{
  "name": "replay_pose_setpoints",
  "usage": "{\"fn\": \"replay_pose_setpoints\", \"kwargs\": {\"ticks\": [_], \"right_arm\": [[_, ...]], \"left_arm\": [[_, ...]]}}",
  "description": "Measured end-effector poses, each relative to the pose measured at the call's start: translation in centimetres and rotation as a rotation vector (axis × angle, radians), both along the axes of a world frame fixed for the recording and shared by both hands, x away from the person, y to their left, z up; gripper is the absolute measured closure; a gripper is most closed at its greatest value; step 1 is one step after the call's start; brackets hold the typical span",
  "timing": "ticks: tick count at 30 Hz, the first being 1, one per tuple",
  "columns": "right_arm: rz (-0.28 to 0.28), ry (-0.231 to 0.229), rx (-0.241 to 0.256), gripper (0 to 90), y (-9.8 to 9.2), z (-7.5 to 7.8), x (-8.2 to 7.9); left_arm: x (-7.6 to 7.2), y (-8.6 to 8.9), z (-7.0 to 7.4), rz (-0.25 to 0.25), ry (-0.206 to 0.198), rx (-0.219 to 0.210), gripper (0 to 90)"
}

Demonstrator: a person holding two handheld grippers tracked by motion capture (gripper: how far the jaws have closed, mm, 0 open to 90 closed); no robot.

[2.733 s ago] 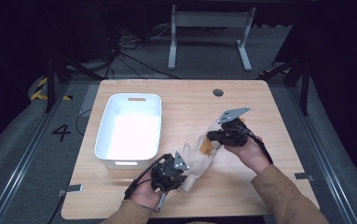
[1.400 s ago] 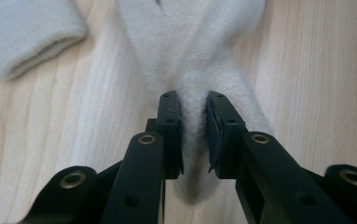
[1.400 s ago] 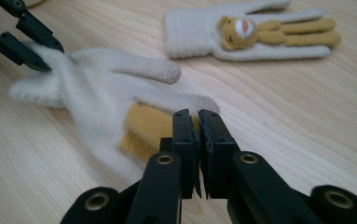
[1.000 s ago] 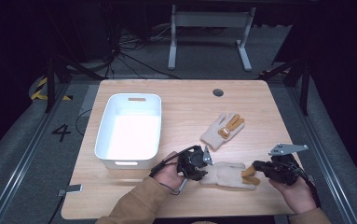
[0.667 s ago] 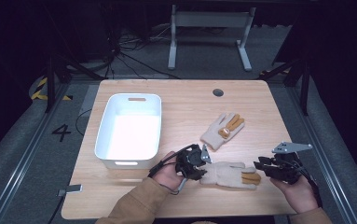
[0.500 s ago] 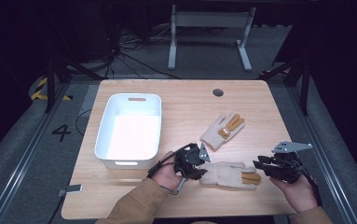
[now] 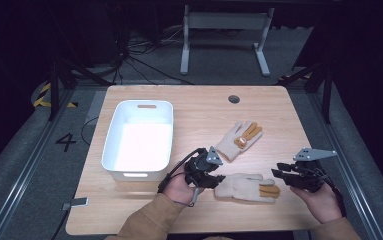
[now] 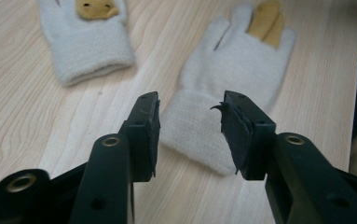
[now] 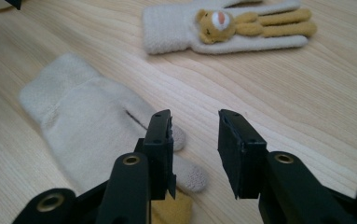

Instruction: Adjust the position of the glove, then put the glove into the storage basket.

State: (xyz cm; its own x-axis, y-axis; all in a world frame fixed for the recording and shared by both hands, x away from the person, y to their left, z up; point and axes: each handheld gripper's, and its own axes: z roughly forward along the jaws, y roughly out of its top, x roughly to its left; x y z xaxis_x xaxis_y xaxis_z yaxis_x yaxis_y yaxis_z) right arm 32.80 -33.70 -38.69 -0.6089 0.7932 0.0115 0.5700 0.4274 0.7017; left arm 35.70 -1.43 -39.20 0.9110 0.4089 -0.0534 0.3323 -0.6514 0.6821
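- I see the near glove (image 7: 246,186), cream knit with two mustard fingers, lying flat on the table (image 7: 199,107), cuff pointing toward the white bin (image 7: 139,137) and fingers pointing away from it.
- My left gripper (image 7: 214,176) sits at the glove's cuff, between bin and glove; in the left gripper view its jaws stand apart, straddling the cuff (image 8: 197,133) without pinching it.
- My right gripper (image 7: 278,176) is at the glove's fingertips, on the side away from the bin, jaws parted and holding nothing.
- A second glove (image 7: 239,141), bear patch up, lies just beyond the first, apart from it, beside the bin.
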Motion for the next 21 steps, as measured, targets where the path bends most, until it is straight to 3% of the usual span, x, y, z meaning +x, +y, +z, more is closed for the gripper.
{"fn": "replay_pose_setpoints", "kwargs": {"ticks": [3,5,8,21], "right_arm": [[-0.012,-0.001,0.011,62.1,-0.4,0.0,0.3],[-0.019,0.002,0.015,60.8,-0.6,0.0,0.5],[-0.017,0.002,0.007,60.4,-0.7,-0.3,0.9],[-0.025,0.001,-0.010,59.7,-1.5,-0.9,1.4]], "left_arm": [[0.3,-0.1,0.0,0.030,0.005,-0.016,55.3],[0.5,-0.1,0.0,0.052,-0.001,-0.004,56.6],[0.8,-0.3,0.1,0.077,0.023,-0.026,57.6],[3.1,-2.0,0.4,0.119,0.032,-0.037,50.7]]}}
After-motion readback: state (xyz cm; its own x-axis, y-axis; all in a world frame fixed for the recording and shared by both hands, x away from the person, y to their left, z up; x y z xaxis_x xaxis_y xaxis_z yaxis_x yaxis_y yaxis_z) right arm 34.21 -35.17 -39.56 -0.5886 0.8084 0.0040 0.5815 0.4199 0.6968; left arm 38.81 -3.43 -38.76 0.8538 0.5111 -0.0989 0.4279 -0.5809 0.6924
